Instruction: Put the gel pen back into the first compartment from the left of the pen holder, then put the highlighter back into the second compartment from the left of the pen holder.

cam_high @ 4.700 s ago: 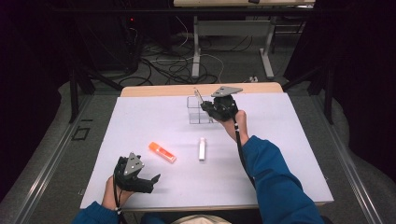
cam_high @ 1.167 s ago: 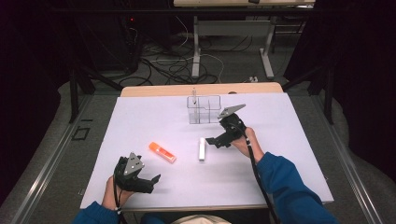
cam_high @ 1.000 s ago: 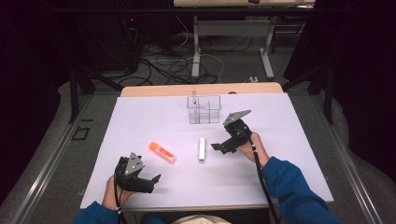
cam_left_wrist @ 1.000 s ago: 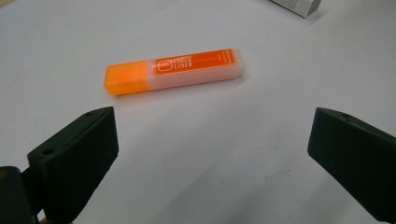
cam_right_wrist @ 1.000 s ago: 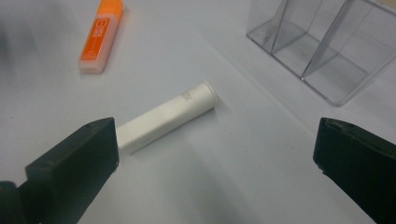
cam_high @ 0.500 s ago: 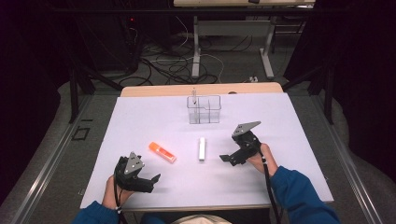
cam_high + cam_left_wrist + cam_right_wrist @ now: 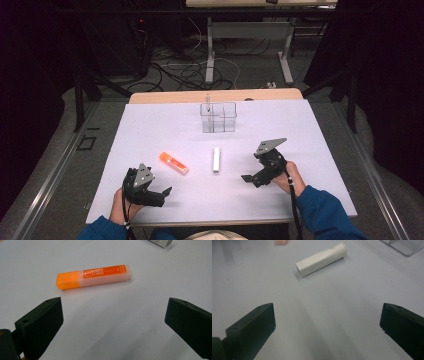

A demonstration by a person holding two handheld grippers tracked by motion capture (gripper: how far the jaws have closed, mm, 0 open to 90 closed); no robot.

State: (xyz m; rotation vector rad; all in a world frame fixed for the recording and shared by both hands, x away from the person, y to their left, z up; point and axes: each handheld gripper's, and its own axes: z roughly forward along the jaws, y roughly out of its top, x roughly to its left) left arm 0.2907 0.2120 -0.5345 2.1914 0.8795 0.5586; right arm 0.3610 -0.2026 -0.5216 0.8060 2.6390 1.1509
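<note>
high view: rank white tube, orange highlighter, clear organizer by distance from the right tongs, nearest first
1. white tube: just left of the right tongs, lying flat mid-table.
2. orange highlighter: farther left, beyond the tube, nearer the left tongs.
3. clear organizer: at the far side of the table, up and left of the right tongs.

The highlighter and organizer are close in distance; that order is less sure.

Bare table between orange marker (image 7: 174,163) and white tube (image 7: 216,159); passable.

Even overhead light brightens the white surface (image 7: 150,135) against dark surroundings; shadows fall soft and faint, and all three views look slightly grainy.
</note>
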